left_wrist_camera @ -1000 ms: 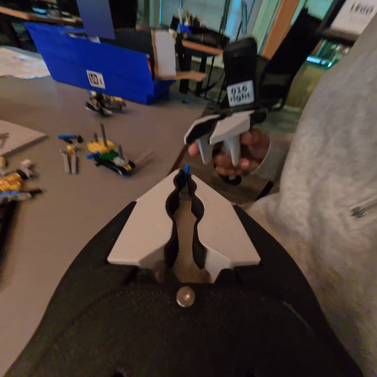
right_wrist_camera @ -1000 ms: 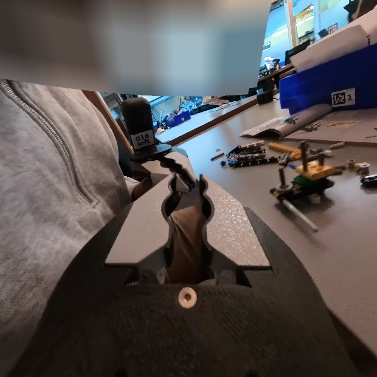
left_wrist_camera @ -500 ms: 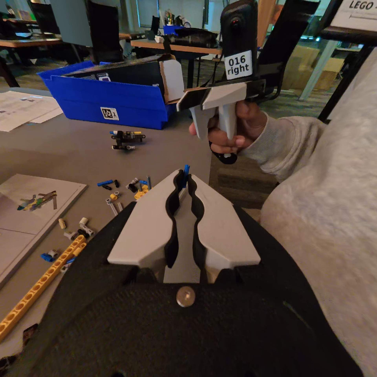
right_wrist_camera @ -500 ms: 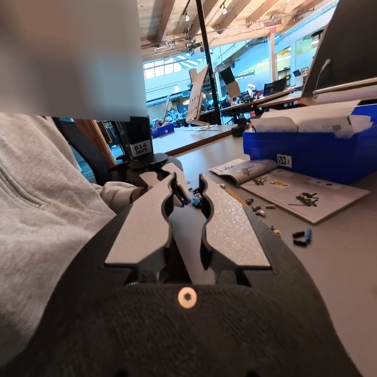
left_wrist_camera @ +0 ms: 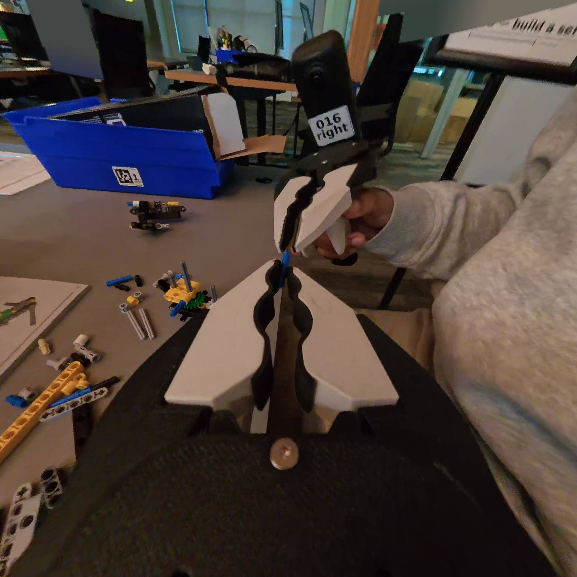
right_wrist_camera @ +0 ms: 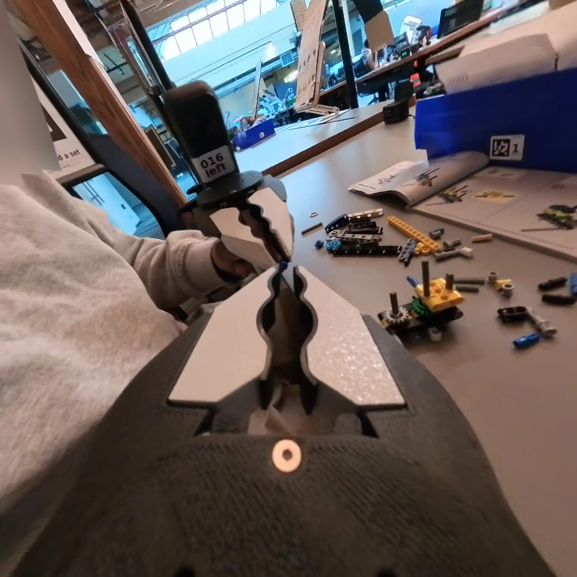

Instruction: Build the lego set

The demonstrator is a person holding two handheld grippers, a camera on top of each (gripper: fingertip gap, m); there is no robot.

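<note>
Pinching a small blue pin [left_wrist_camera: 285, 269] at its tips, the left gripper [left_wrist_camera: 282, 271] meets the narrowly parted right gripper [left_wrist_camera: 288, 246] near the table edge; far left, the blue bin [left_wrist_camera: 125, 156] holds a dark carton [left_wrist_camera: 150, 114].

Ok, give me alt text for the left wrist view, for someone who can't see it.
The left tongs pinch a small blue pin at their tips, while the right tongs, held in a hand, meet its upper end. Loose Lego parts, a yellow-and-green gear assembly and a blue bin sit on the grey table behind.
</note>
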